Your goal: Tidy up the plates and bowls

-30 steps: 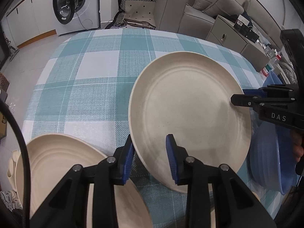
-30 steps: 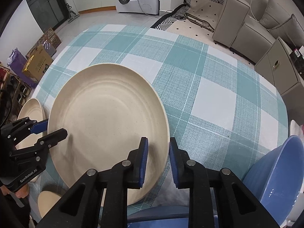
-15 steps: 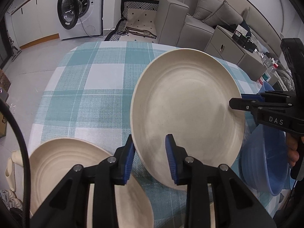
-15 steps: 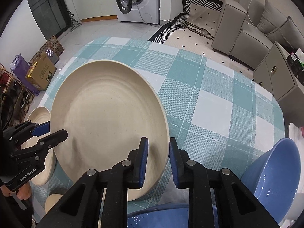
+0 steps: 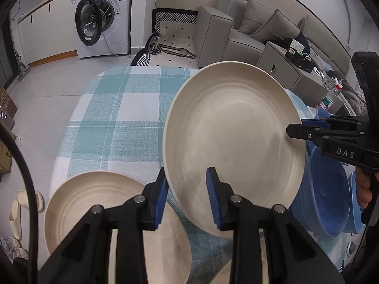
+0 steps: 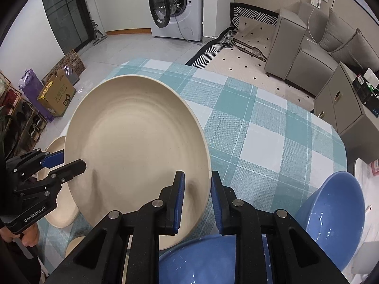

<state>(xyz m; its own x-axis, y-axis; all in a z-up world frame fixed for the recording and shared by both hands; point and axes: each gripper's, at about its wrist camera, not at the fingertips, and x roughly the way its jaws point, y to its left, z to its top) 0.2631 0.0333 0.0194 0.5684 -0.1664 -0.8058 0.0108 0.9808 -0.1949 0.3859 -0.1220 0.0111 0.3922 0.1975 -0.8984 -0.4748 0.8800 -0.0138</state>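
A large cream plate [image 5: 234,142] hangs tilted above the checked table [image 5: 118,123], held at opposite rims by both grippers. My left gripper [image 5: 187,196] is shut on its near-left rim. My right gripper [image 6: 197,198] is shut on its right rim [image 6: 203,165]; the plate fills the left of the right wrist view [image 6: 137,153]. The right gripper also shows at the plate's far rim in the left wrist view [image 5: 305,130]. A second cream plate [image 5: 99,208] lies on the table below the left gripper. Blue bowls [image 6: 331,210] stand by the right gripper.
Another blue bowl [image 6: 201,260] sits right under the right gripper, and blue bowls [image 5: 324,189] show at the right of the left wrist view. A small cream dish [image 6: 73,248] lies at the table's near-left edge. Beyond the table stand a washing machine [image 5: 104,19] and a sofa [image 5: 248,30].
The plate has risen off the table, held by both grippers, and now hangs higher and more tilted. Both grips are unchanged.
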